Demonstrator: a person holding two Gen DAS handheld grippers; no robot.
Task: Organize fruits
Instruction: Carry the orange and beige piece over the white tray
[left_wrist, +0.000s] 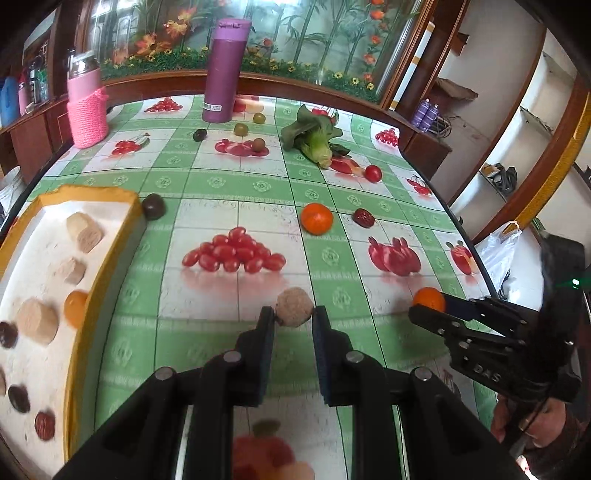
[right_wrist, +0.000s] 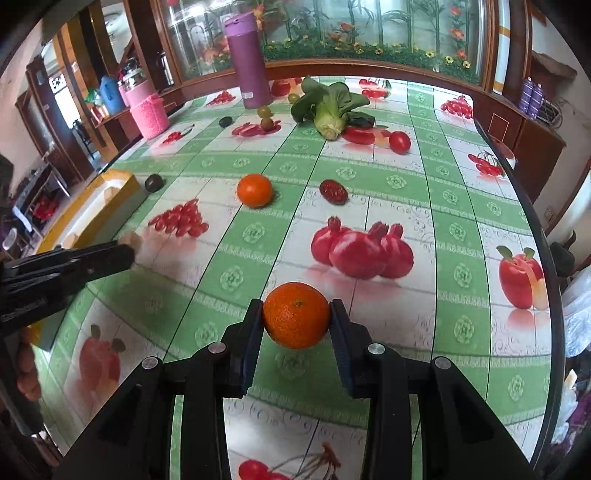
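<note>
My left gripper (left_wrist: 294, 314) is shut on a small beige round fruit (left_wrist: 294, 309), lifted just above the tablecloth. To its left stands a white tray with a yellow rim (left_wrist: 92, 192) that holds several beige, dark and red fruits and one orange one. My right gripper (right_wrist: 296, 312) is shut on an orange (right_wrist: 296, 315); the left wrist view shows that orange (left_wrist: 428, 298) at the right. Loose on the table lie another orange (right_wrist: 254, 190), a red date (right_wrist: 333, 191), a dark plum (right_wrist: 154, 182) and a red tomato (right_wrist: 399, 141).
At the far end stand a purple bottle (left_wrist: 225, 70) and a pink knitted jar (left_wrist: 86, 107), with a bok choy (left_wrist: 314, 136) and small green and dark fruits (left_wrist: 241, 129) nearby. The tablecloth's printed fruit pictures are flat. The table edge (left_wrist: 461, 229) curves along the right.
</note>
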